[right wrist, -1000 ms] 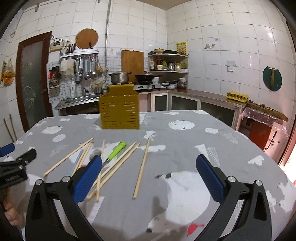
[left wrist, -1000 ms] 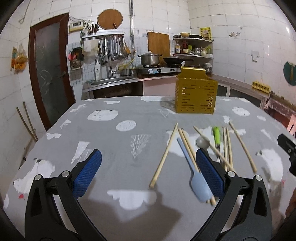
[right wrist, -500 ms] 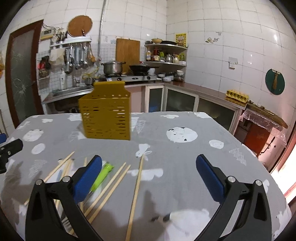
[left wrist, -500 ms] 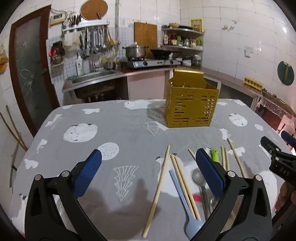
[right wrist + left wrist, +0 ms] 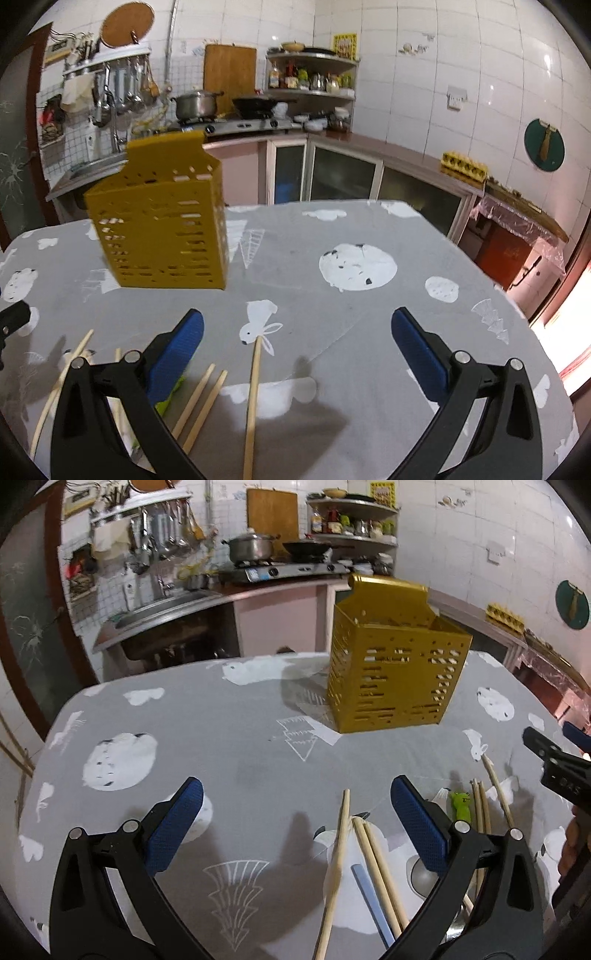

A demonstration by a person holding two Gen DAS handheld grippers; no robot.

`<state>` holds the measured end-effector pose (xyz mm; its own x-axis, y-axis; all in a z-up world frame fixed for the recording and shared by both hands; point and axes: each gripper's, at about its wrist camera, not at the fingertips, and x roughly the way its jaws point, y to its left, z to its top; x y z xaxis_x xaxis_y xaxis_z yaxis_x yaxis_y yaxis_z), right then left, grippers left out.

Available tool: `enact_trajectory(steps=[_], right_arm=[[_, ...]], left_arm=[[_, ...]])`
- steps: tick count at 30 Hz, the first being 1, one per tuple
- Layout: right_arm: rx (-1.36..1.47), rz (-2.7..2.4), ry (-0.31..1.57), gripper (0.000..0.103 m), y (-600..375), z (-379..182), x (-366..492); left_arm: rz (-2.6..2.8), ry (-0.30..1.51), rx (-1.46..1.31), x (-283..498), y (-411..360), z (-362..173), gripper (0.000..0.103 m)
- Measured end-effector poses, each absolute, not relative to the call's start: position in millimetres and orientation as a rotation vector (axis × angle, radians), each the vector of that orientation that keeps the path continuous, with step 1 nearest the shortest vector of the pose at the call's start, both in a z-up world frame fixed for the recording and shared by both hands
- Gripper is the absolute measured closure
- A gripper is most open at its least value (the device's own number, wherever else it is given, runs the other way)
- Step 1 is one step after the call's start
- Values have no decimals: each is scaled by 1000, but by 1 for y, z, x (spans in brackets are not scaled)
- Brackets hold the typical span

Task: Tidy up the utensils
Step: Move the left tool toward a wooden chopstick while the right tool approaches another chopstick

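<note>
left gripper (image 5: 295, 825): spread wide, holding nothing
right gripper (image 5: 297, 347): spread too
yellow holder (image 5: 391, 675): upper middle
chopsticks (image 5: 376, 871): scattered lower right

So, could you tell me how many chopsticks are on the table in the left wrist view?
6 visible: a lone chopstick leftmost, a pair beside it, another pair right of the green handle, one farthest right. The left gripper may hide more.
</note>
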<state>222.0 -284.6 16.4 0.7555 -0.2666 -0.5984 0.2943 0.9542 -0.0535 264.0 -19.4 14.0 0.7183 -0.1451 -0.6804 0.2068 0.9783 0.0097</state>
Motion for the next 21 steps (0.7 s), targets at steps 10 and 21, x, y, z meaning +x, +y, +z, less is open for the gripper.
enact_trajectory(steps=[10,21], right_arm=[[45,-301,752,4,-291,-23,243],[42,-305,774,4,-291,-31,243]], left_arm=[[-235,852,105,285,-20,-30,5],[-284,940,123,290,-29,-52,25]])
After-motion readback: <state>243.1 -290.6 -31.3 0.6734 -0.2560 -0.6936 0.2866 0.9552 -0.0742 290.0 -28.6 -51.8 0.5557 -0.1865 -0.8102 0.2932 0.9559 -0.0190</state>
